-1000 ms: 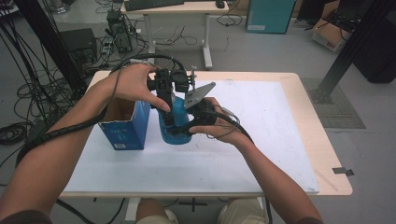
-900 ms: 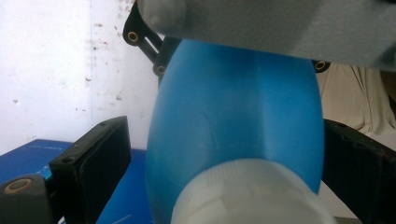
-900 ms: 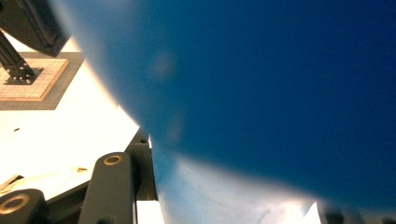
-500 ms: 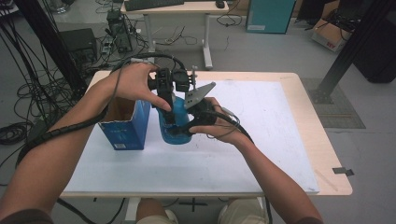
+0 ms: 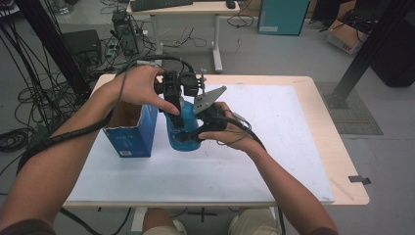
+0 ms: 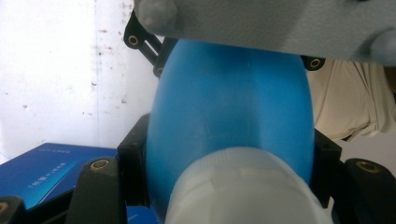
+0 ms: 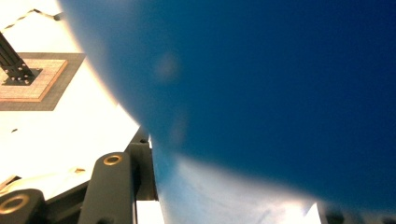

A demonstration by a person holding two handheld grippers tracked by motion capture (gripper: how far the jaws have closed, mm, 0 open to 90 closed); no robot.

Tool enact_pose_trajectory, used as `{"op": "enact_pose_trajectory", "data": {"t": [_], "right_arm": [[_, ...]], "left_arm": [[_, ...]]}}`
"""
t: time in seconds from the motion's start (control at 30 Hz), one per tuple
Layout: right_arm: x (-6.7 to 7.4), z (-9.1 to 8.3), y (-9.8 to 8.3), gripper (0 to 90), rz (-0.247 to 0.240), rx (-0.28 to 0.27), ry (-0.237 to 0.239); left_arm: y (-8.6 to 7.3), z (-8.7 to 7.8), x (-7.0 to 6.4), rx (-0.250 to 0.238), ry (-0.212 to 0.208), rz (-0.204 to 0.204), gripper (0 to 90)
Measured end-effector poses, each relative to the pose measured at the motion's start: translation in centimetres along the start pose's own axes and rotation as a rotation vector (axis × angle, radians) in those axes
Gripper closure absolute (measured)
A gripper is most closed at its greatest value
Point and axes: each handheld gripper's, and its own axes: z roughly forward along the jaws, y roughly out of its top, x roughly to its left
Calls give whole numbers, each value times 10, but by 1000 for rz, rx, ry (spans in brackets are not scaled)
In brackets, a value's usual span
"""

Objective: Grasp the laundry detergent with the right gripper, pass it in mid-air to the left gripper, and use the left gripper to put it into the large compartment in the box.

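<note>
A pale wooden bench [image 5: 313,93] carries a white sheet [image 5: 274,122] that covers most of its top. An open blue carton [image 5: 131,132] stands on the left part of the sheet, its flaps up. Beyond the bench, on the grey floor, a second desk [image 5: 195,9] holds a keyboard [image 5: 156,4] and a mouse [image 5: 230,4]. A teal cabinet [image 5: 285,15] stands to the right of that desk, and a cardboard box [image 5: 350,34] lies further right. Black cables [image 5: 24,93] hang and coil at the far left. A dark floor mat [image 5: 355,110] lies right of the bench.
</note>
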Motion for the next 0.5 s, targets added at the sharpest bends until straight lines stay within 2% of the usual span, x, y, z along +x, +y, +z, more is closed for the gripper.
{"op": "enact_pose_trajectory", "data": {"t": [0.1, 0.13, 0.23, 0.27, 0.33, 0.37, 0.4, 0.43, 0.5], "right_arm": [[0, 1, 0, 434, -1, 4, 0], [0, 1, 0, 434, -2, 5, 0], [0, 1, 0, 433, -2, 4, 3], [0, 2, 0, 433, -4, 2, 3], [0, 2, 0, 433, -7, 3, 2], [0, 2, -1, 433, -6, 4, 2], [0, 3, -1, 433, -8, 5, 1], [0, 3, -1, 433, -8, 5, 0], [0, 2, -1, 433, -8, 5, -2]], "left_arm": [[0, 1, -1, -3, 3, -10, 368], [0, 1, 0, 6, 4, 5, 369], [-1, 1, 0, -2, -7, -13, 370], [-1, 1, 0, 2, 6, -1, 370], [-1, 2, 0, 12, 5, -1, 370], [0, 2, -1, 13, -5, -13, 370], [0, 2, -1, 11, 3, -11, 370], [0, 3, -2, -5, 7, -27, 370], [0, 3, -2, -3, 10, -25, 370]]}}
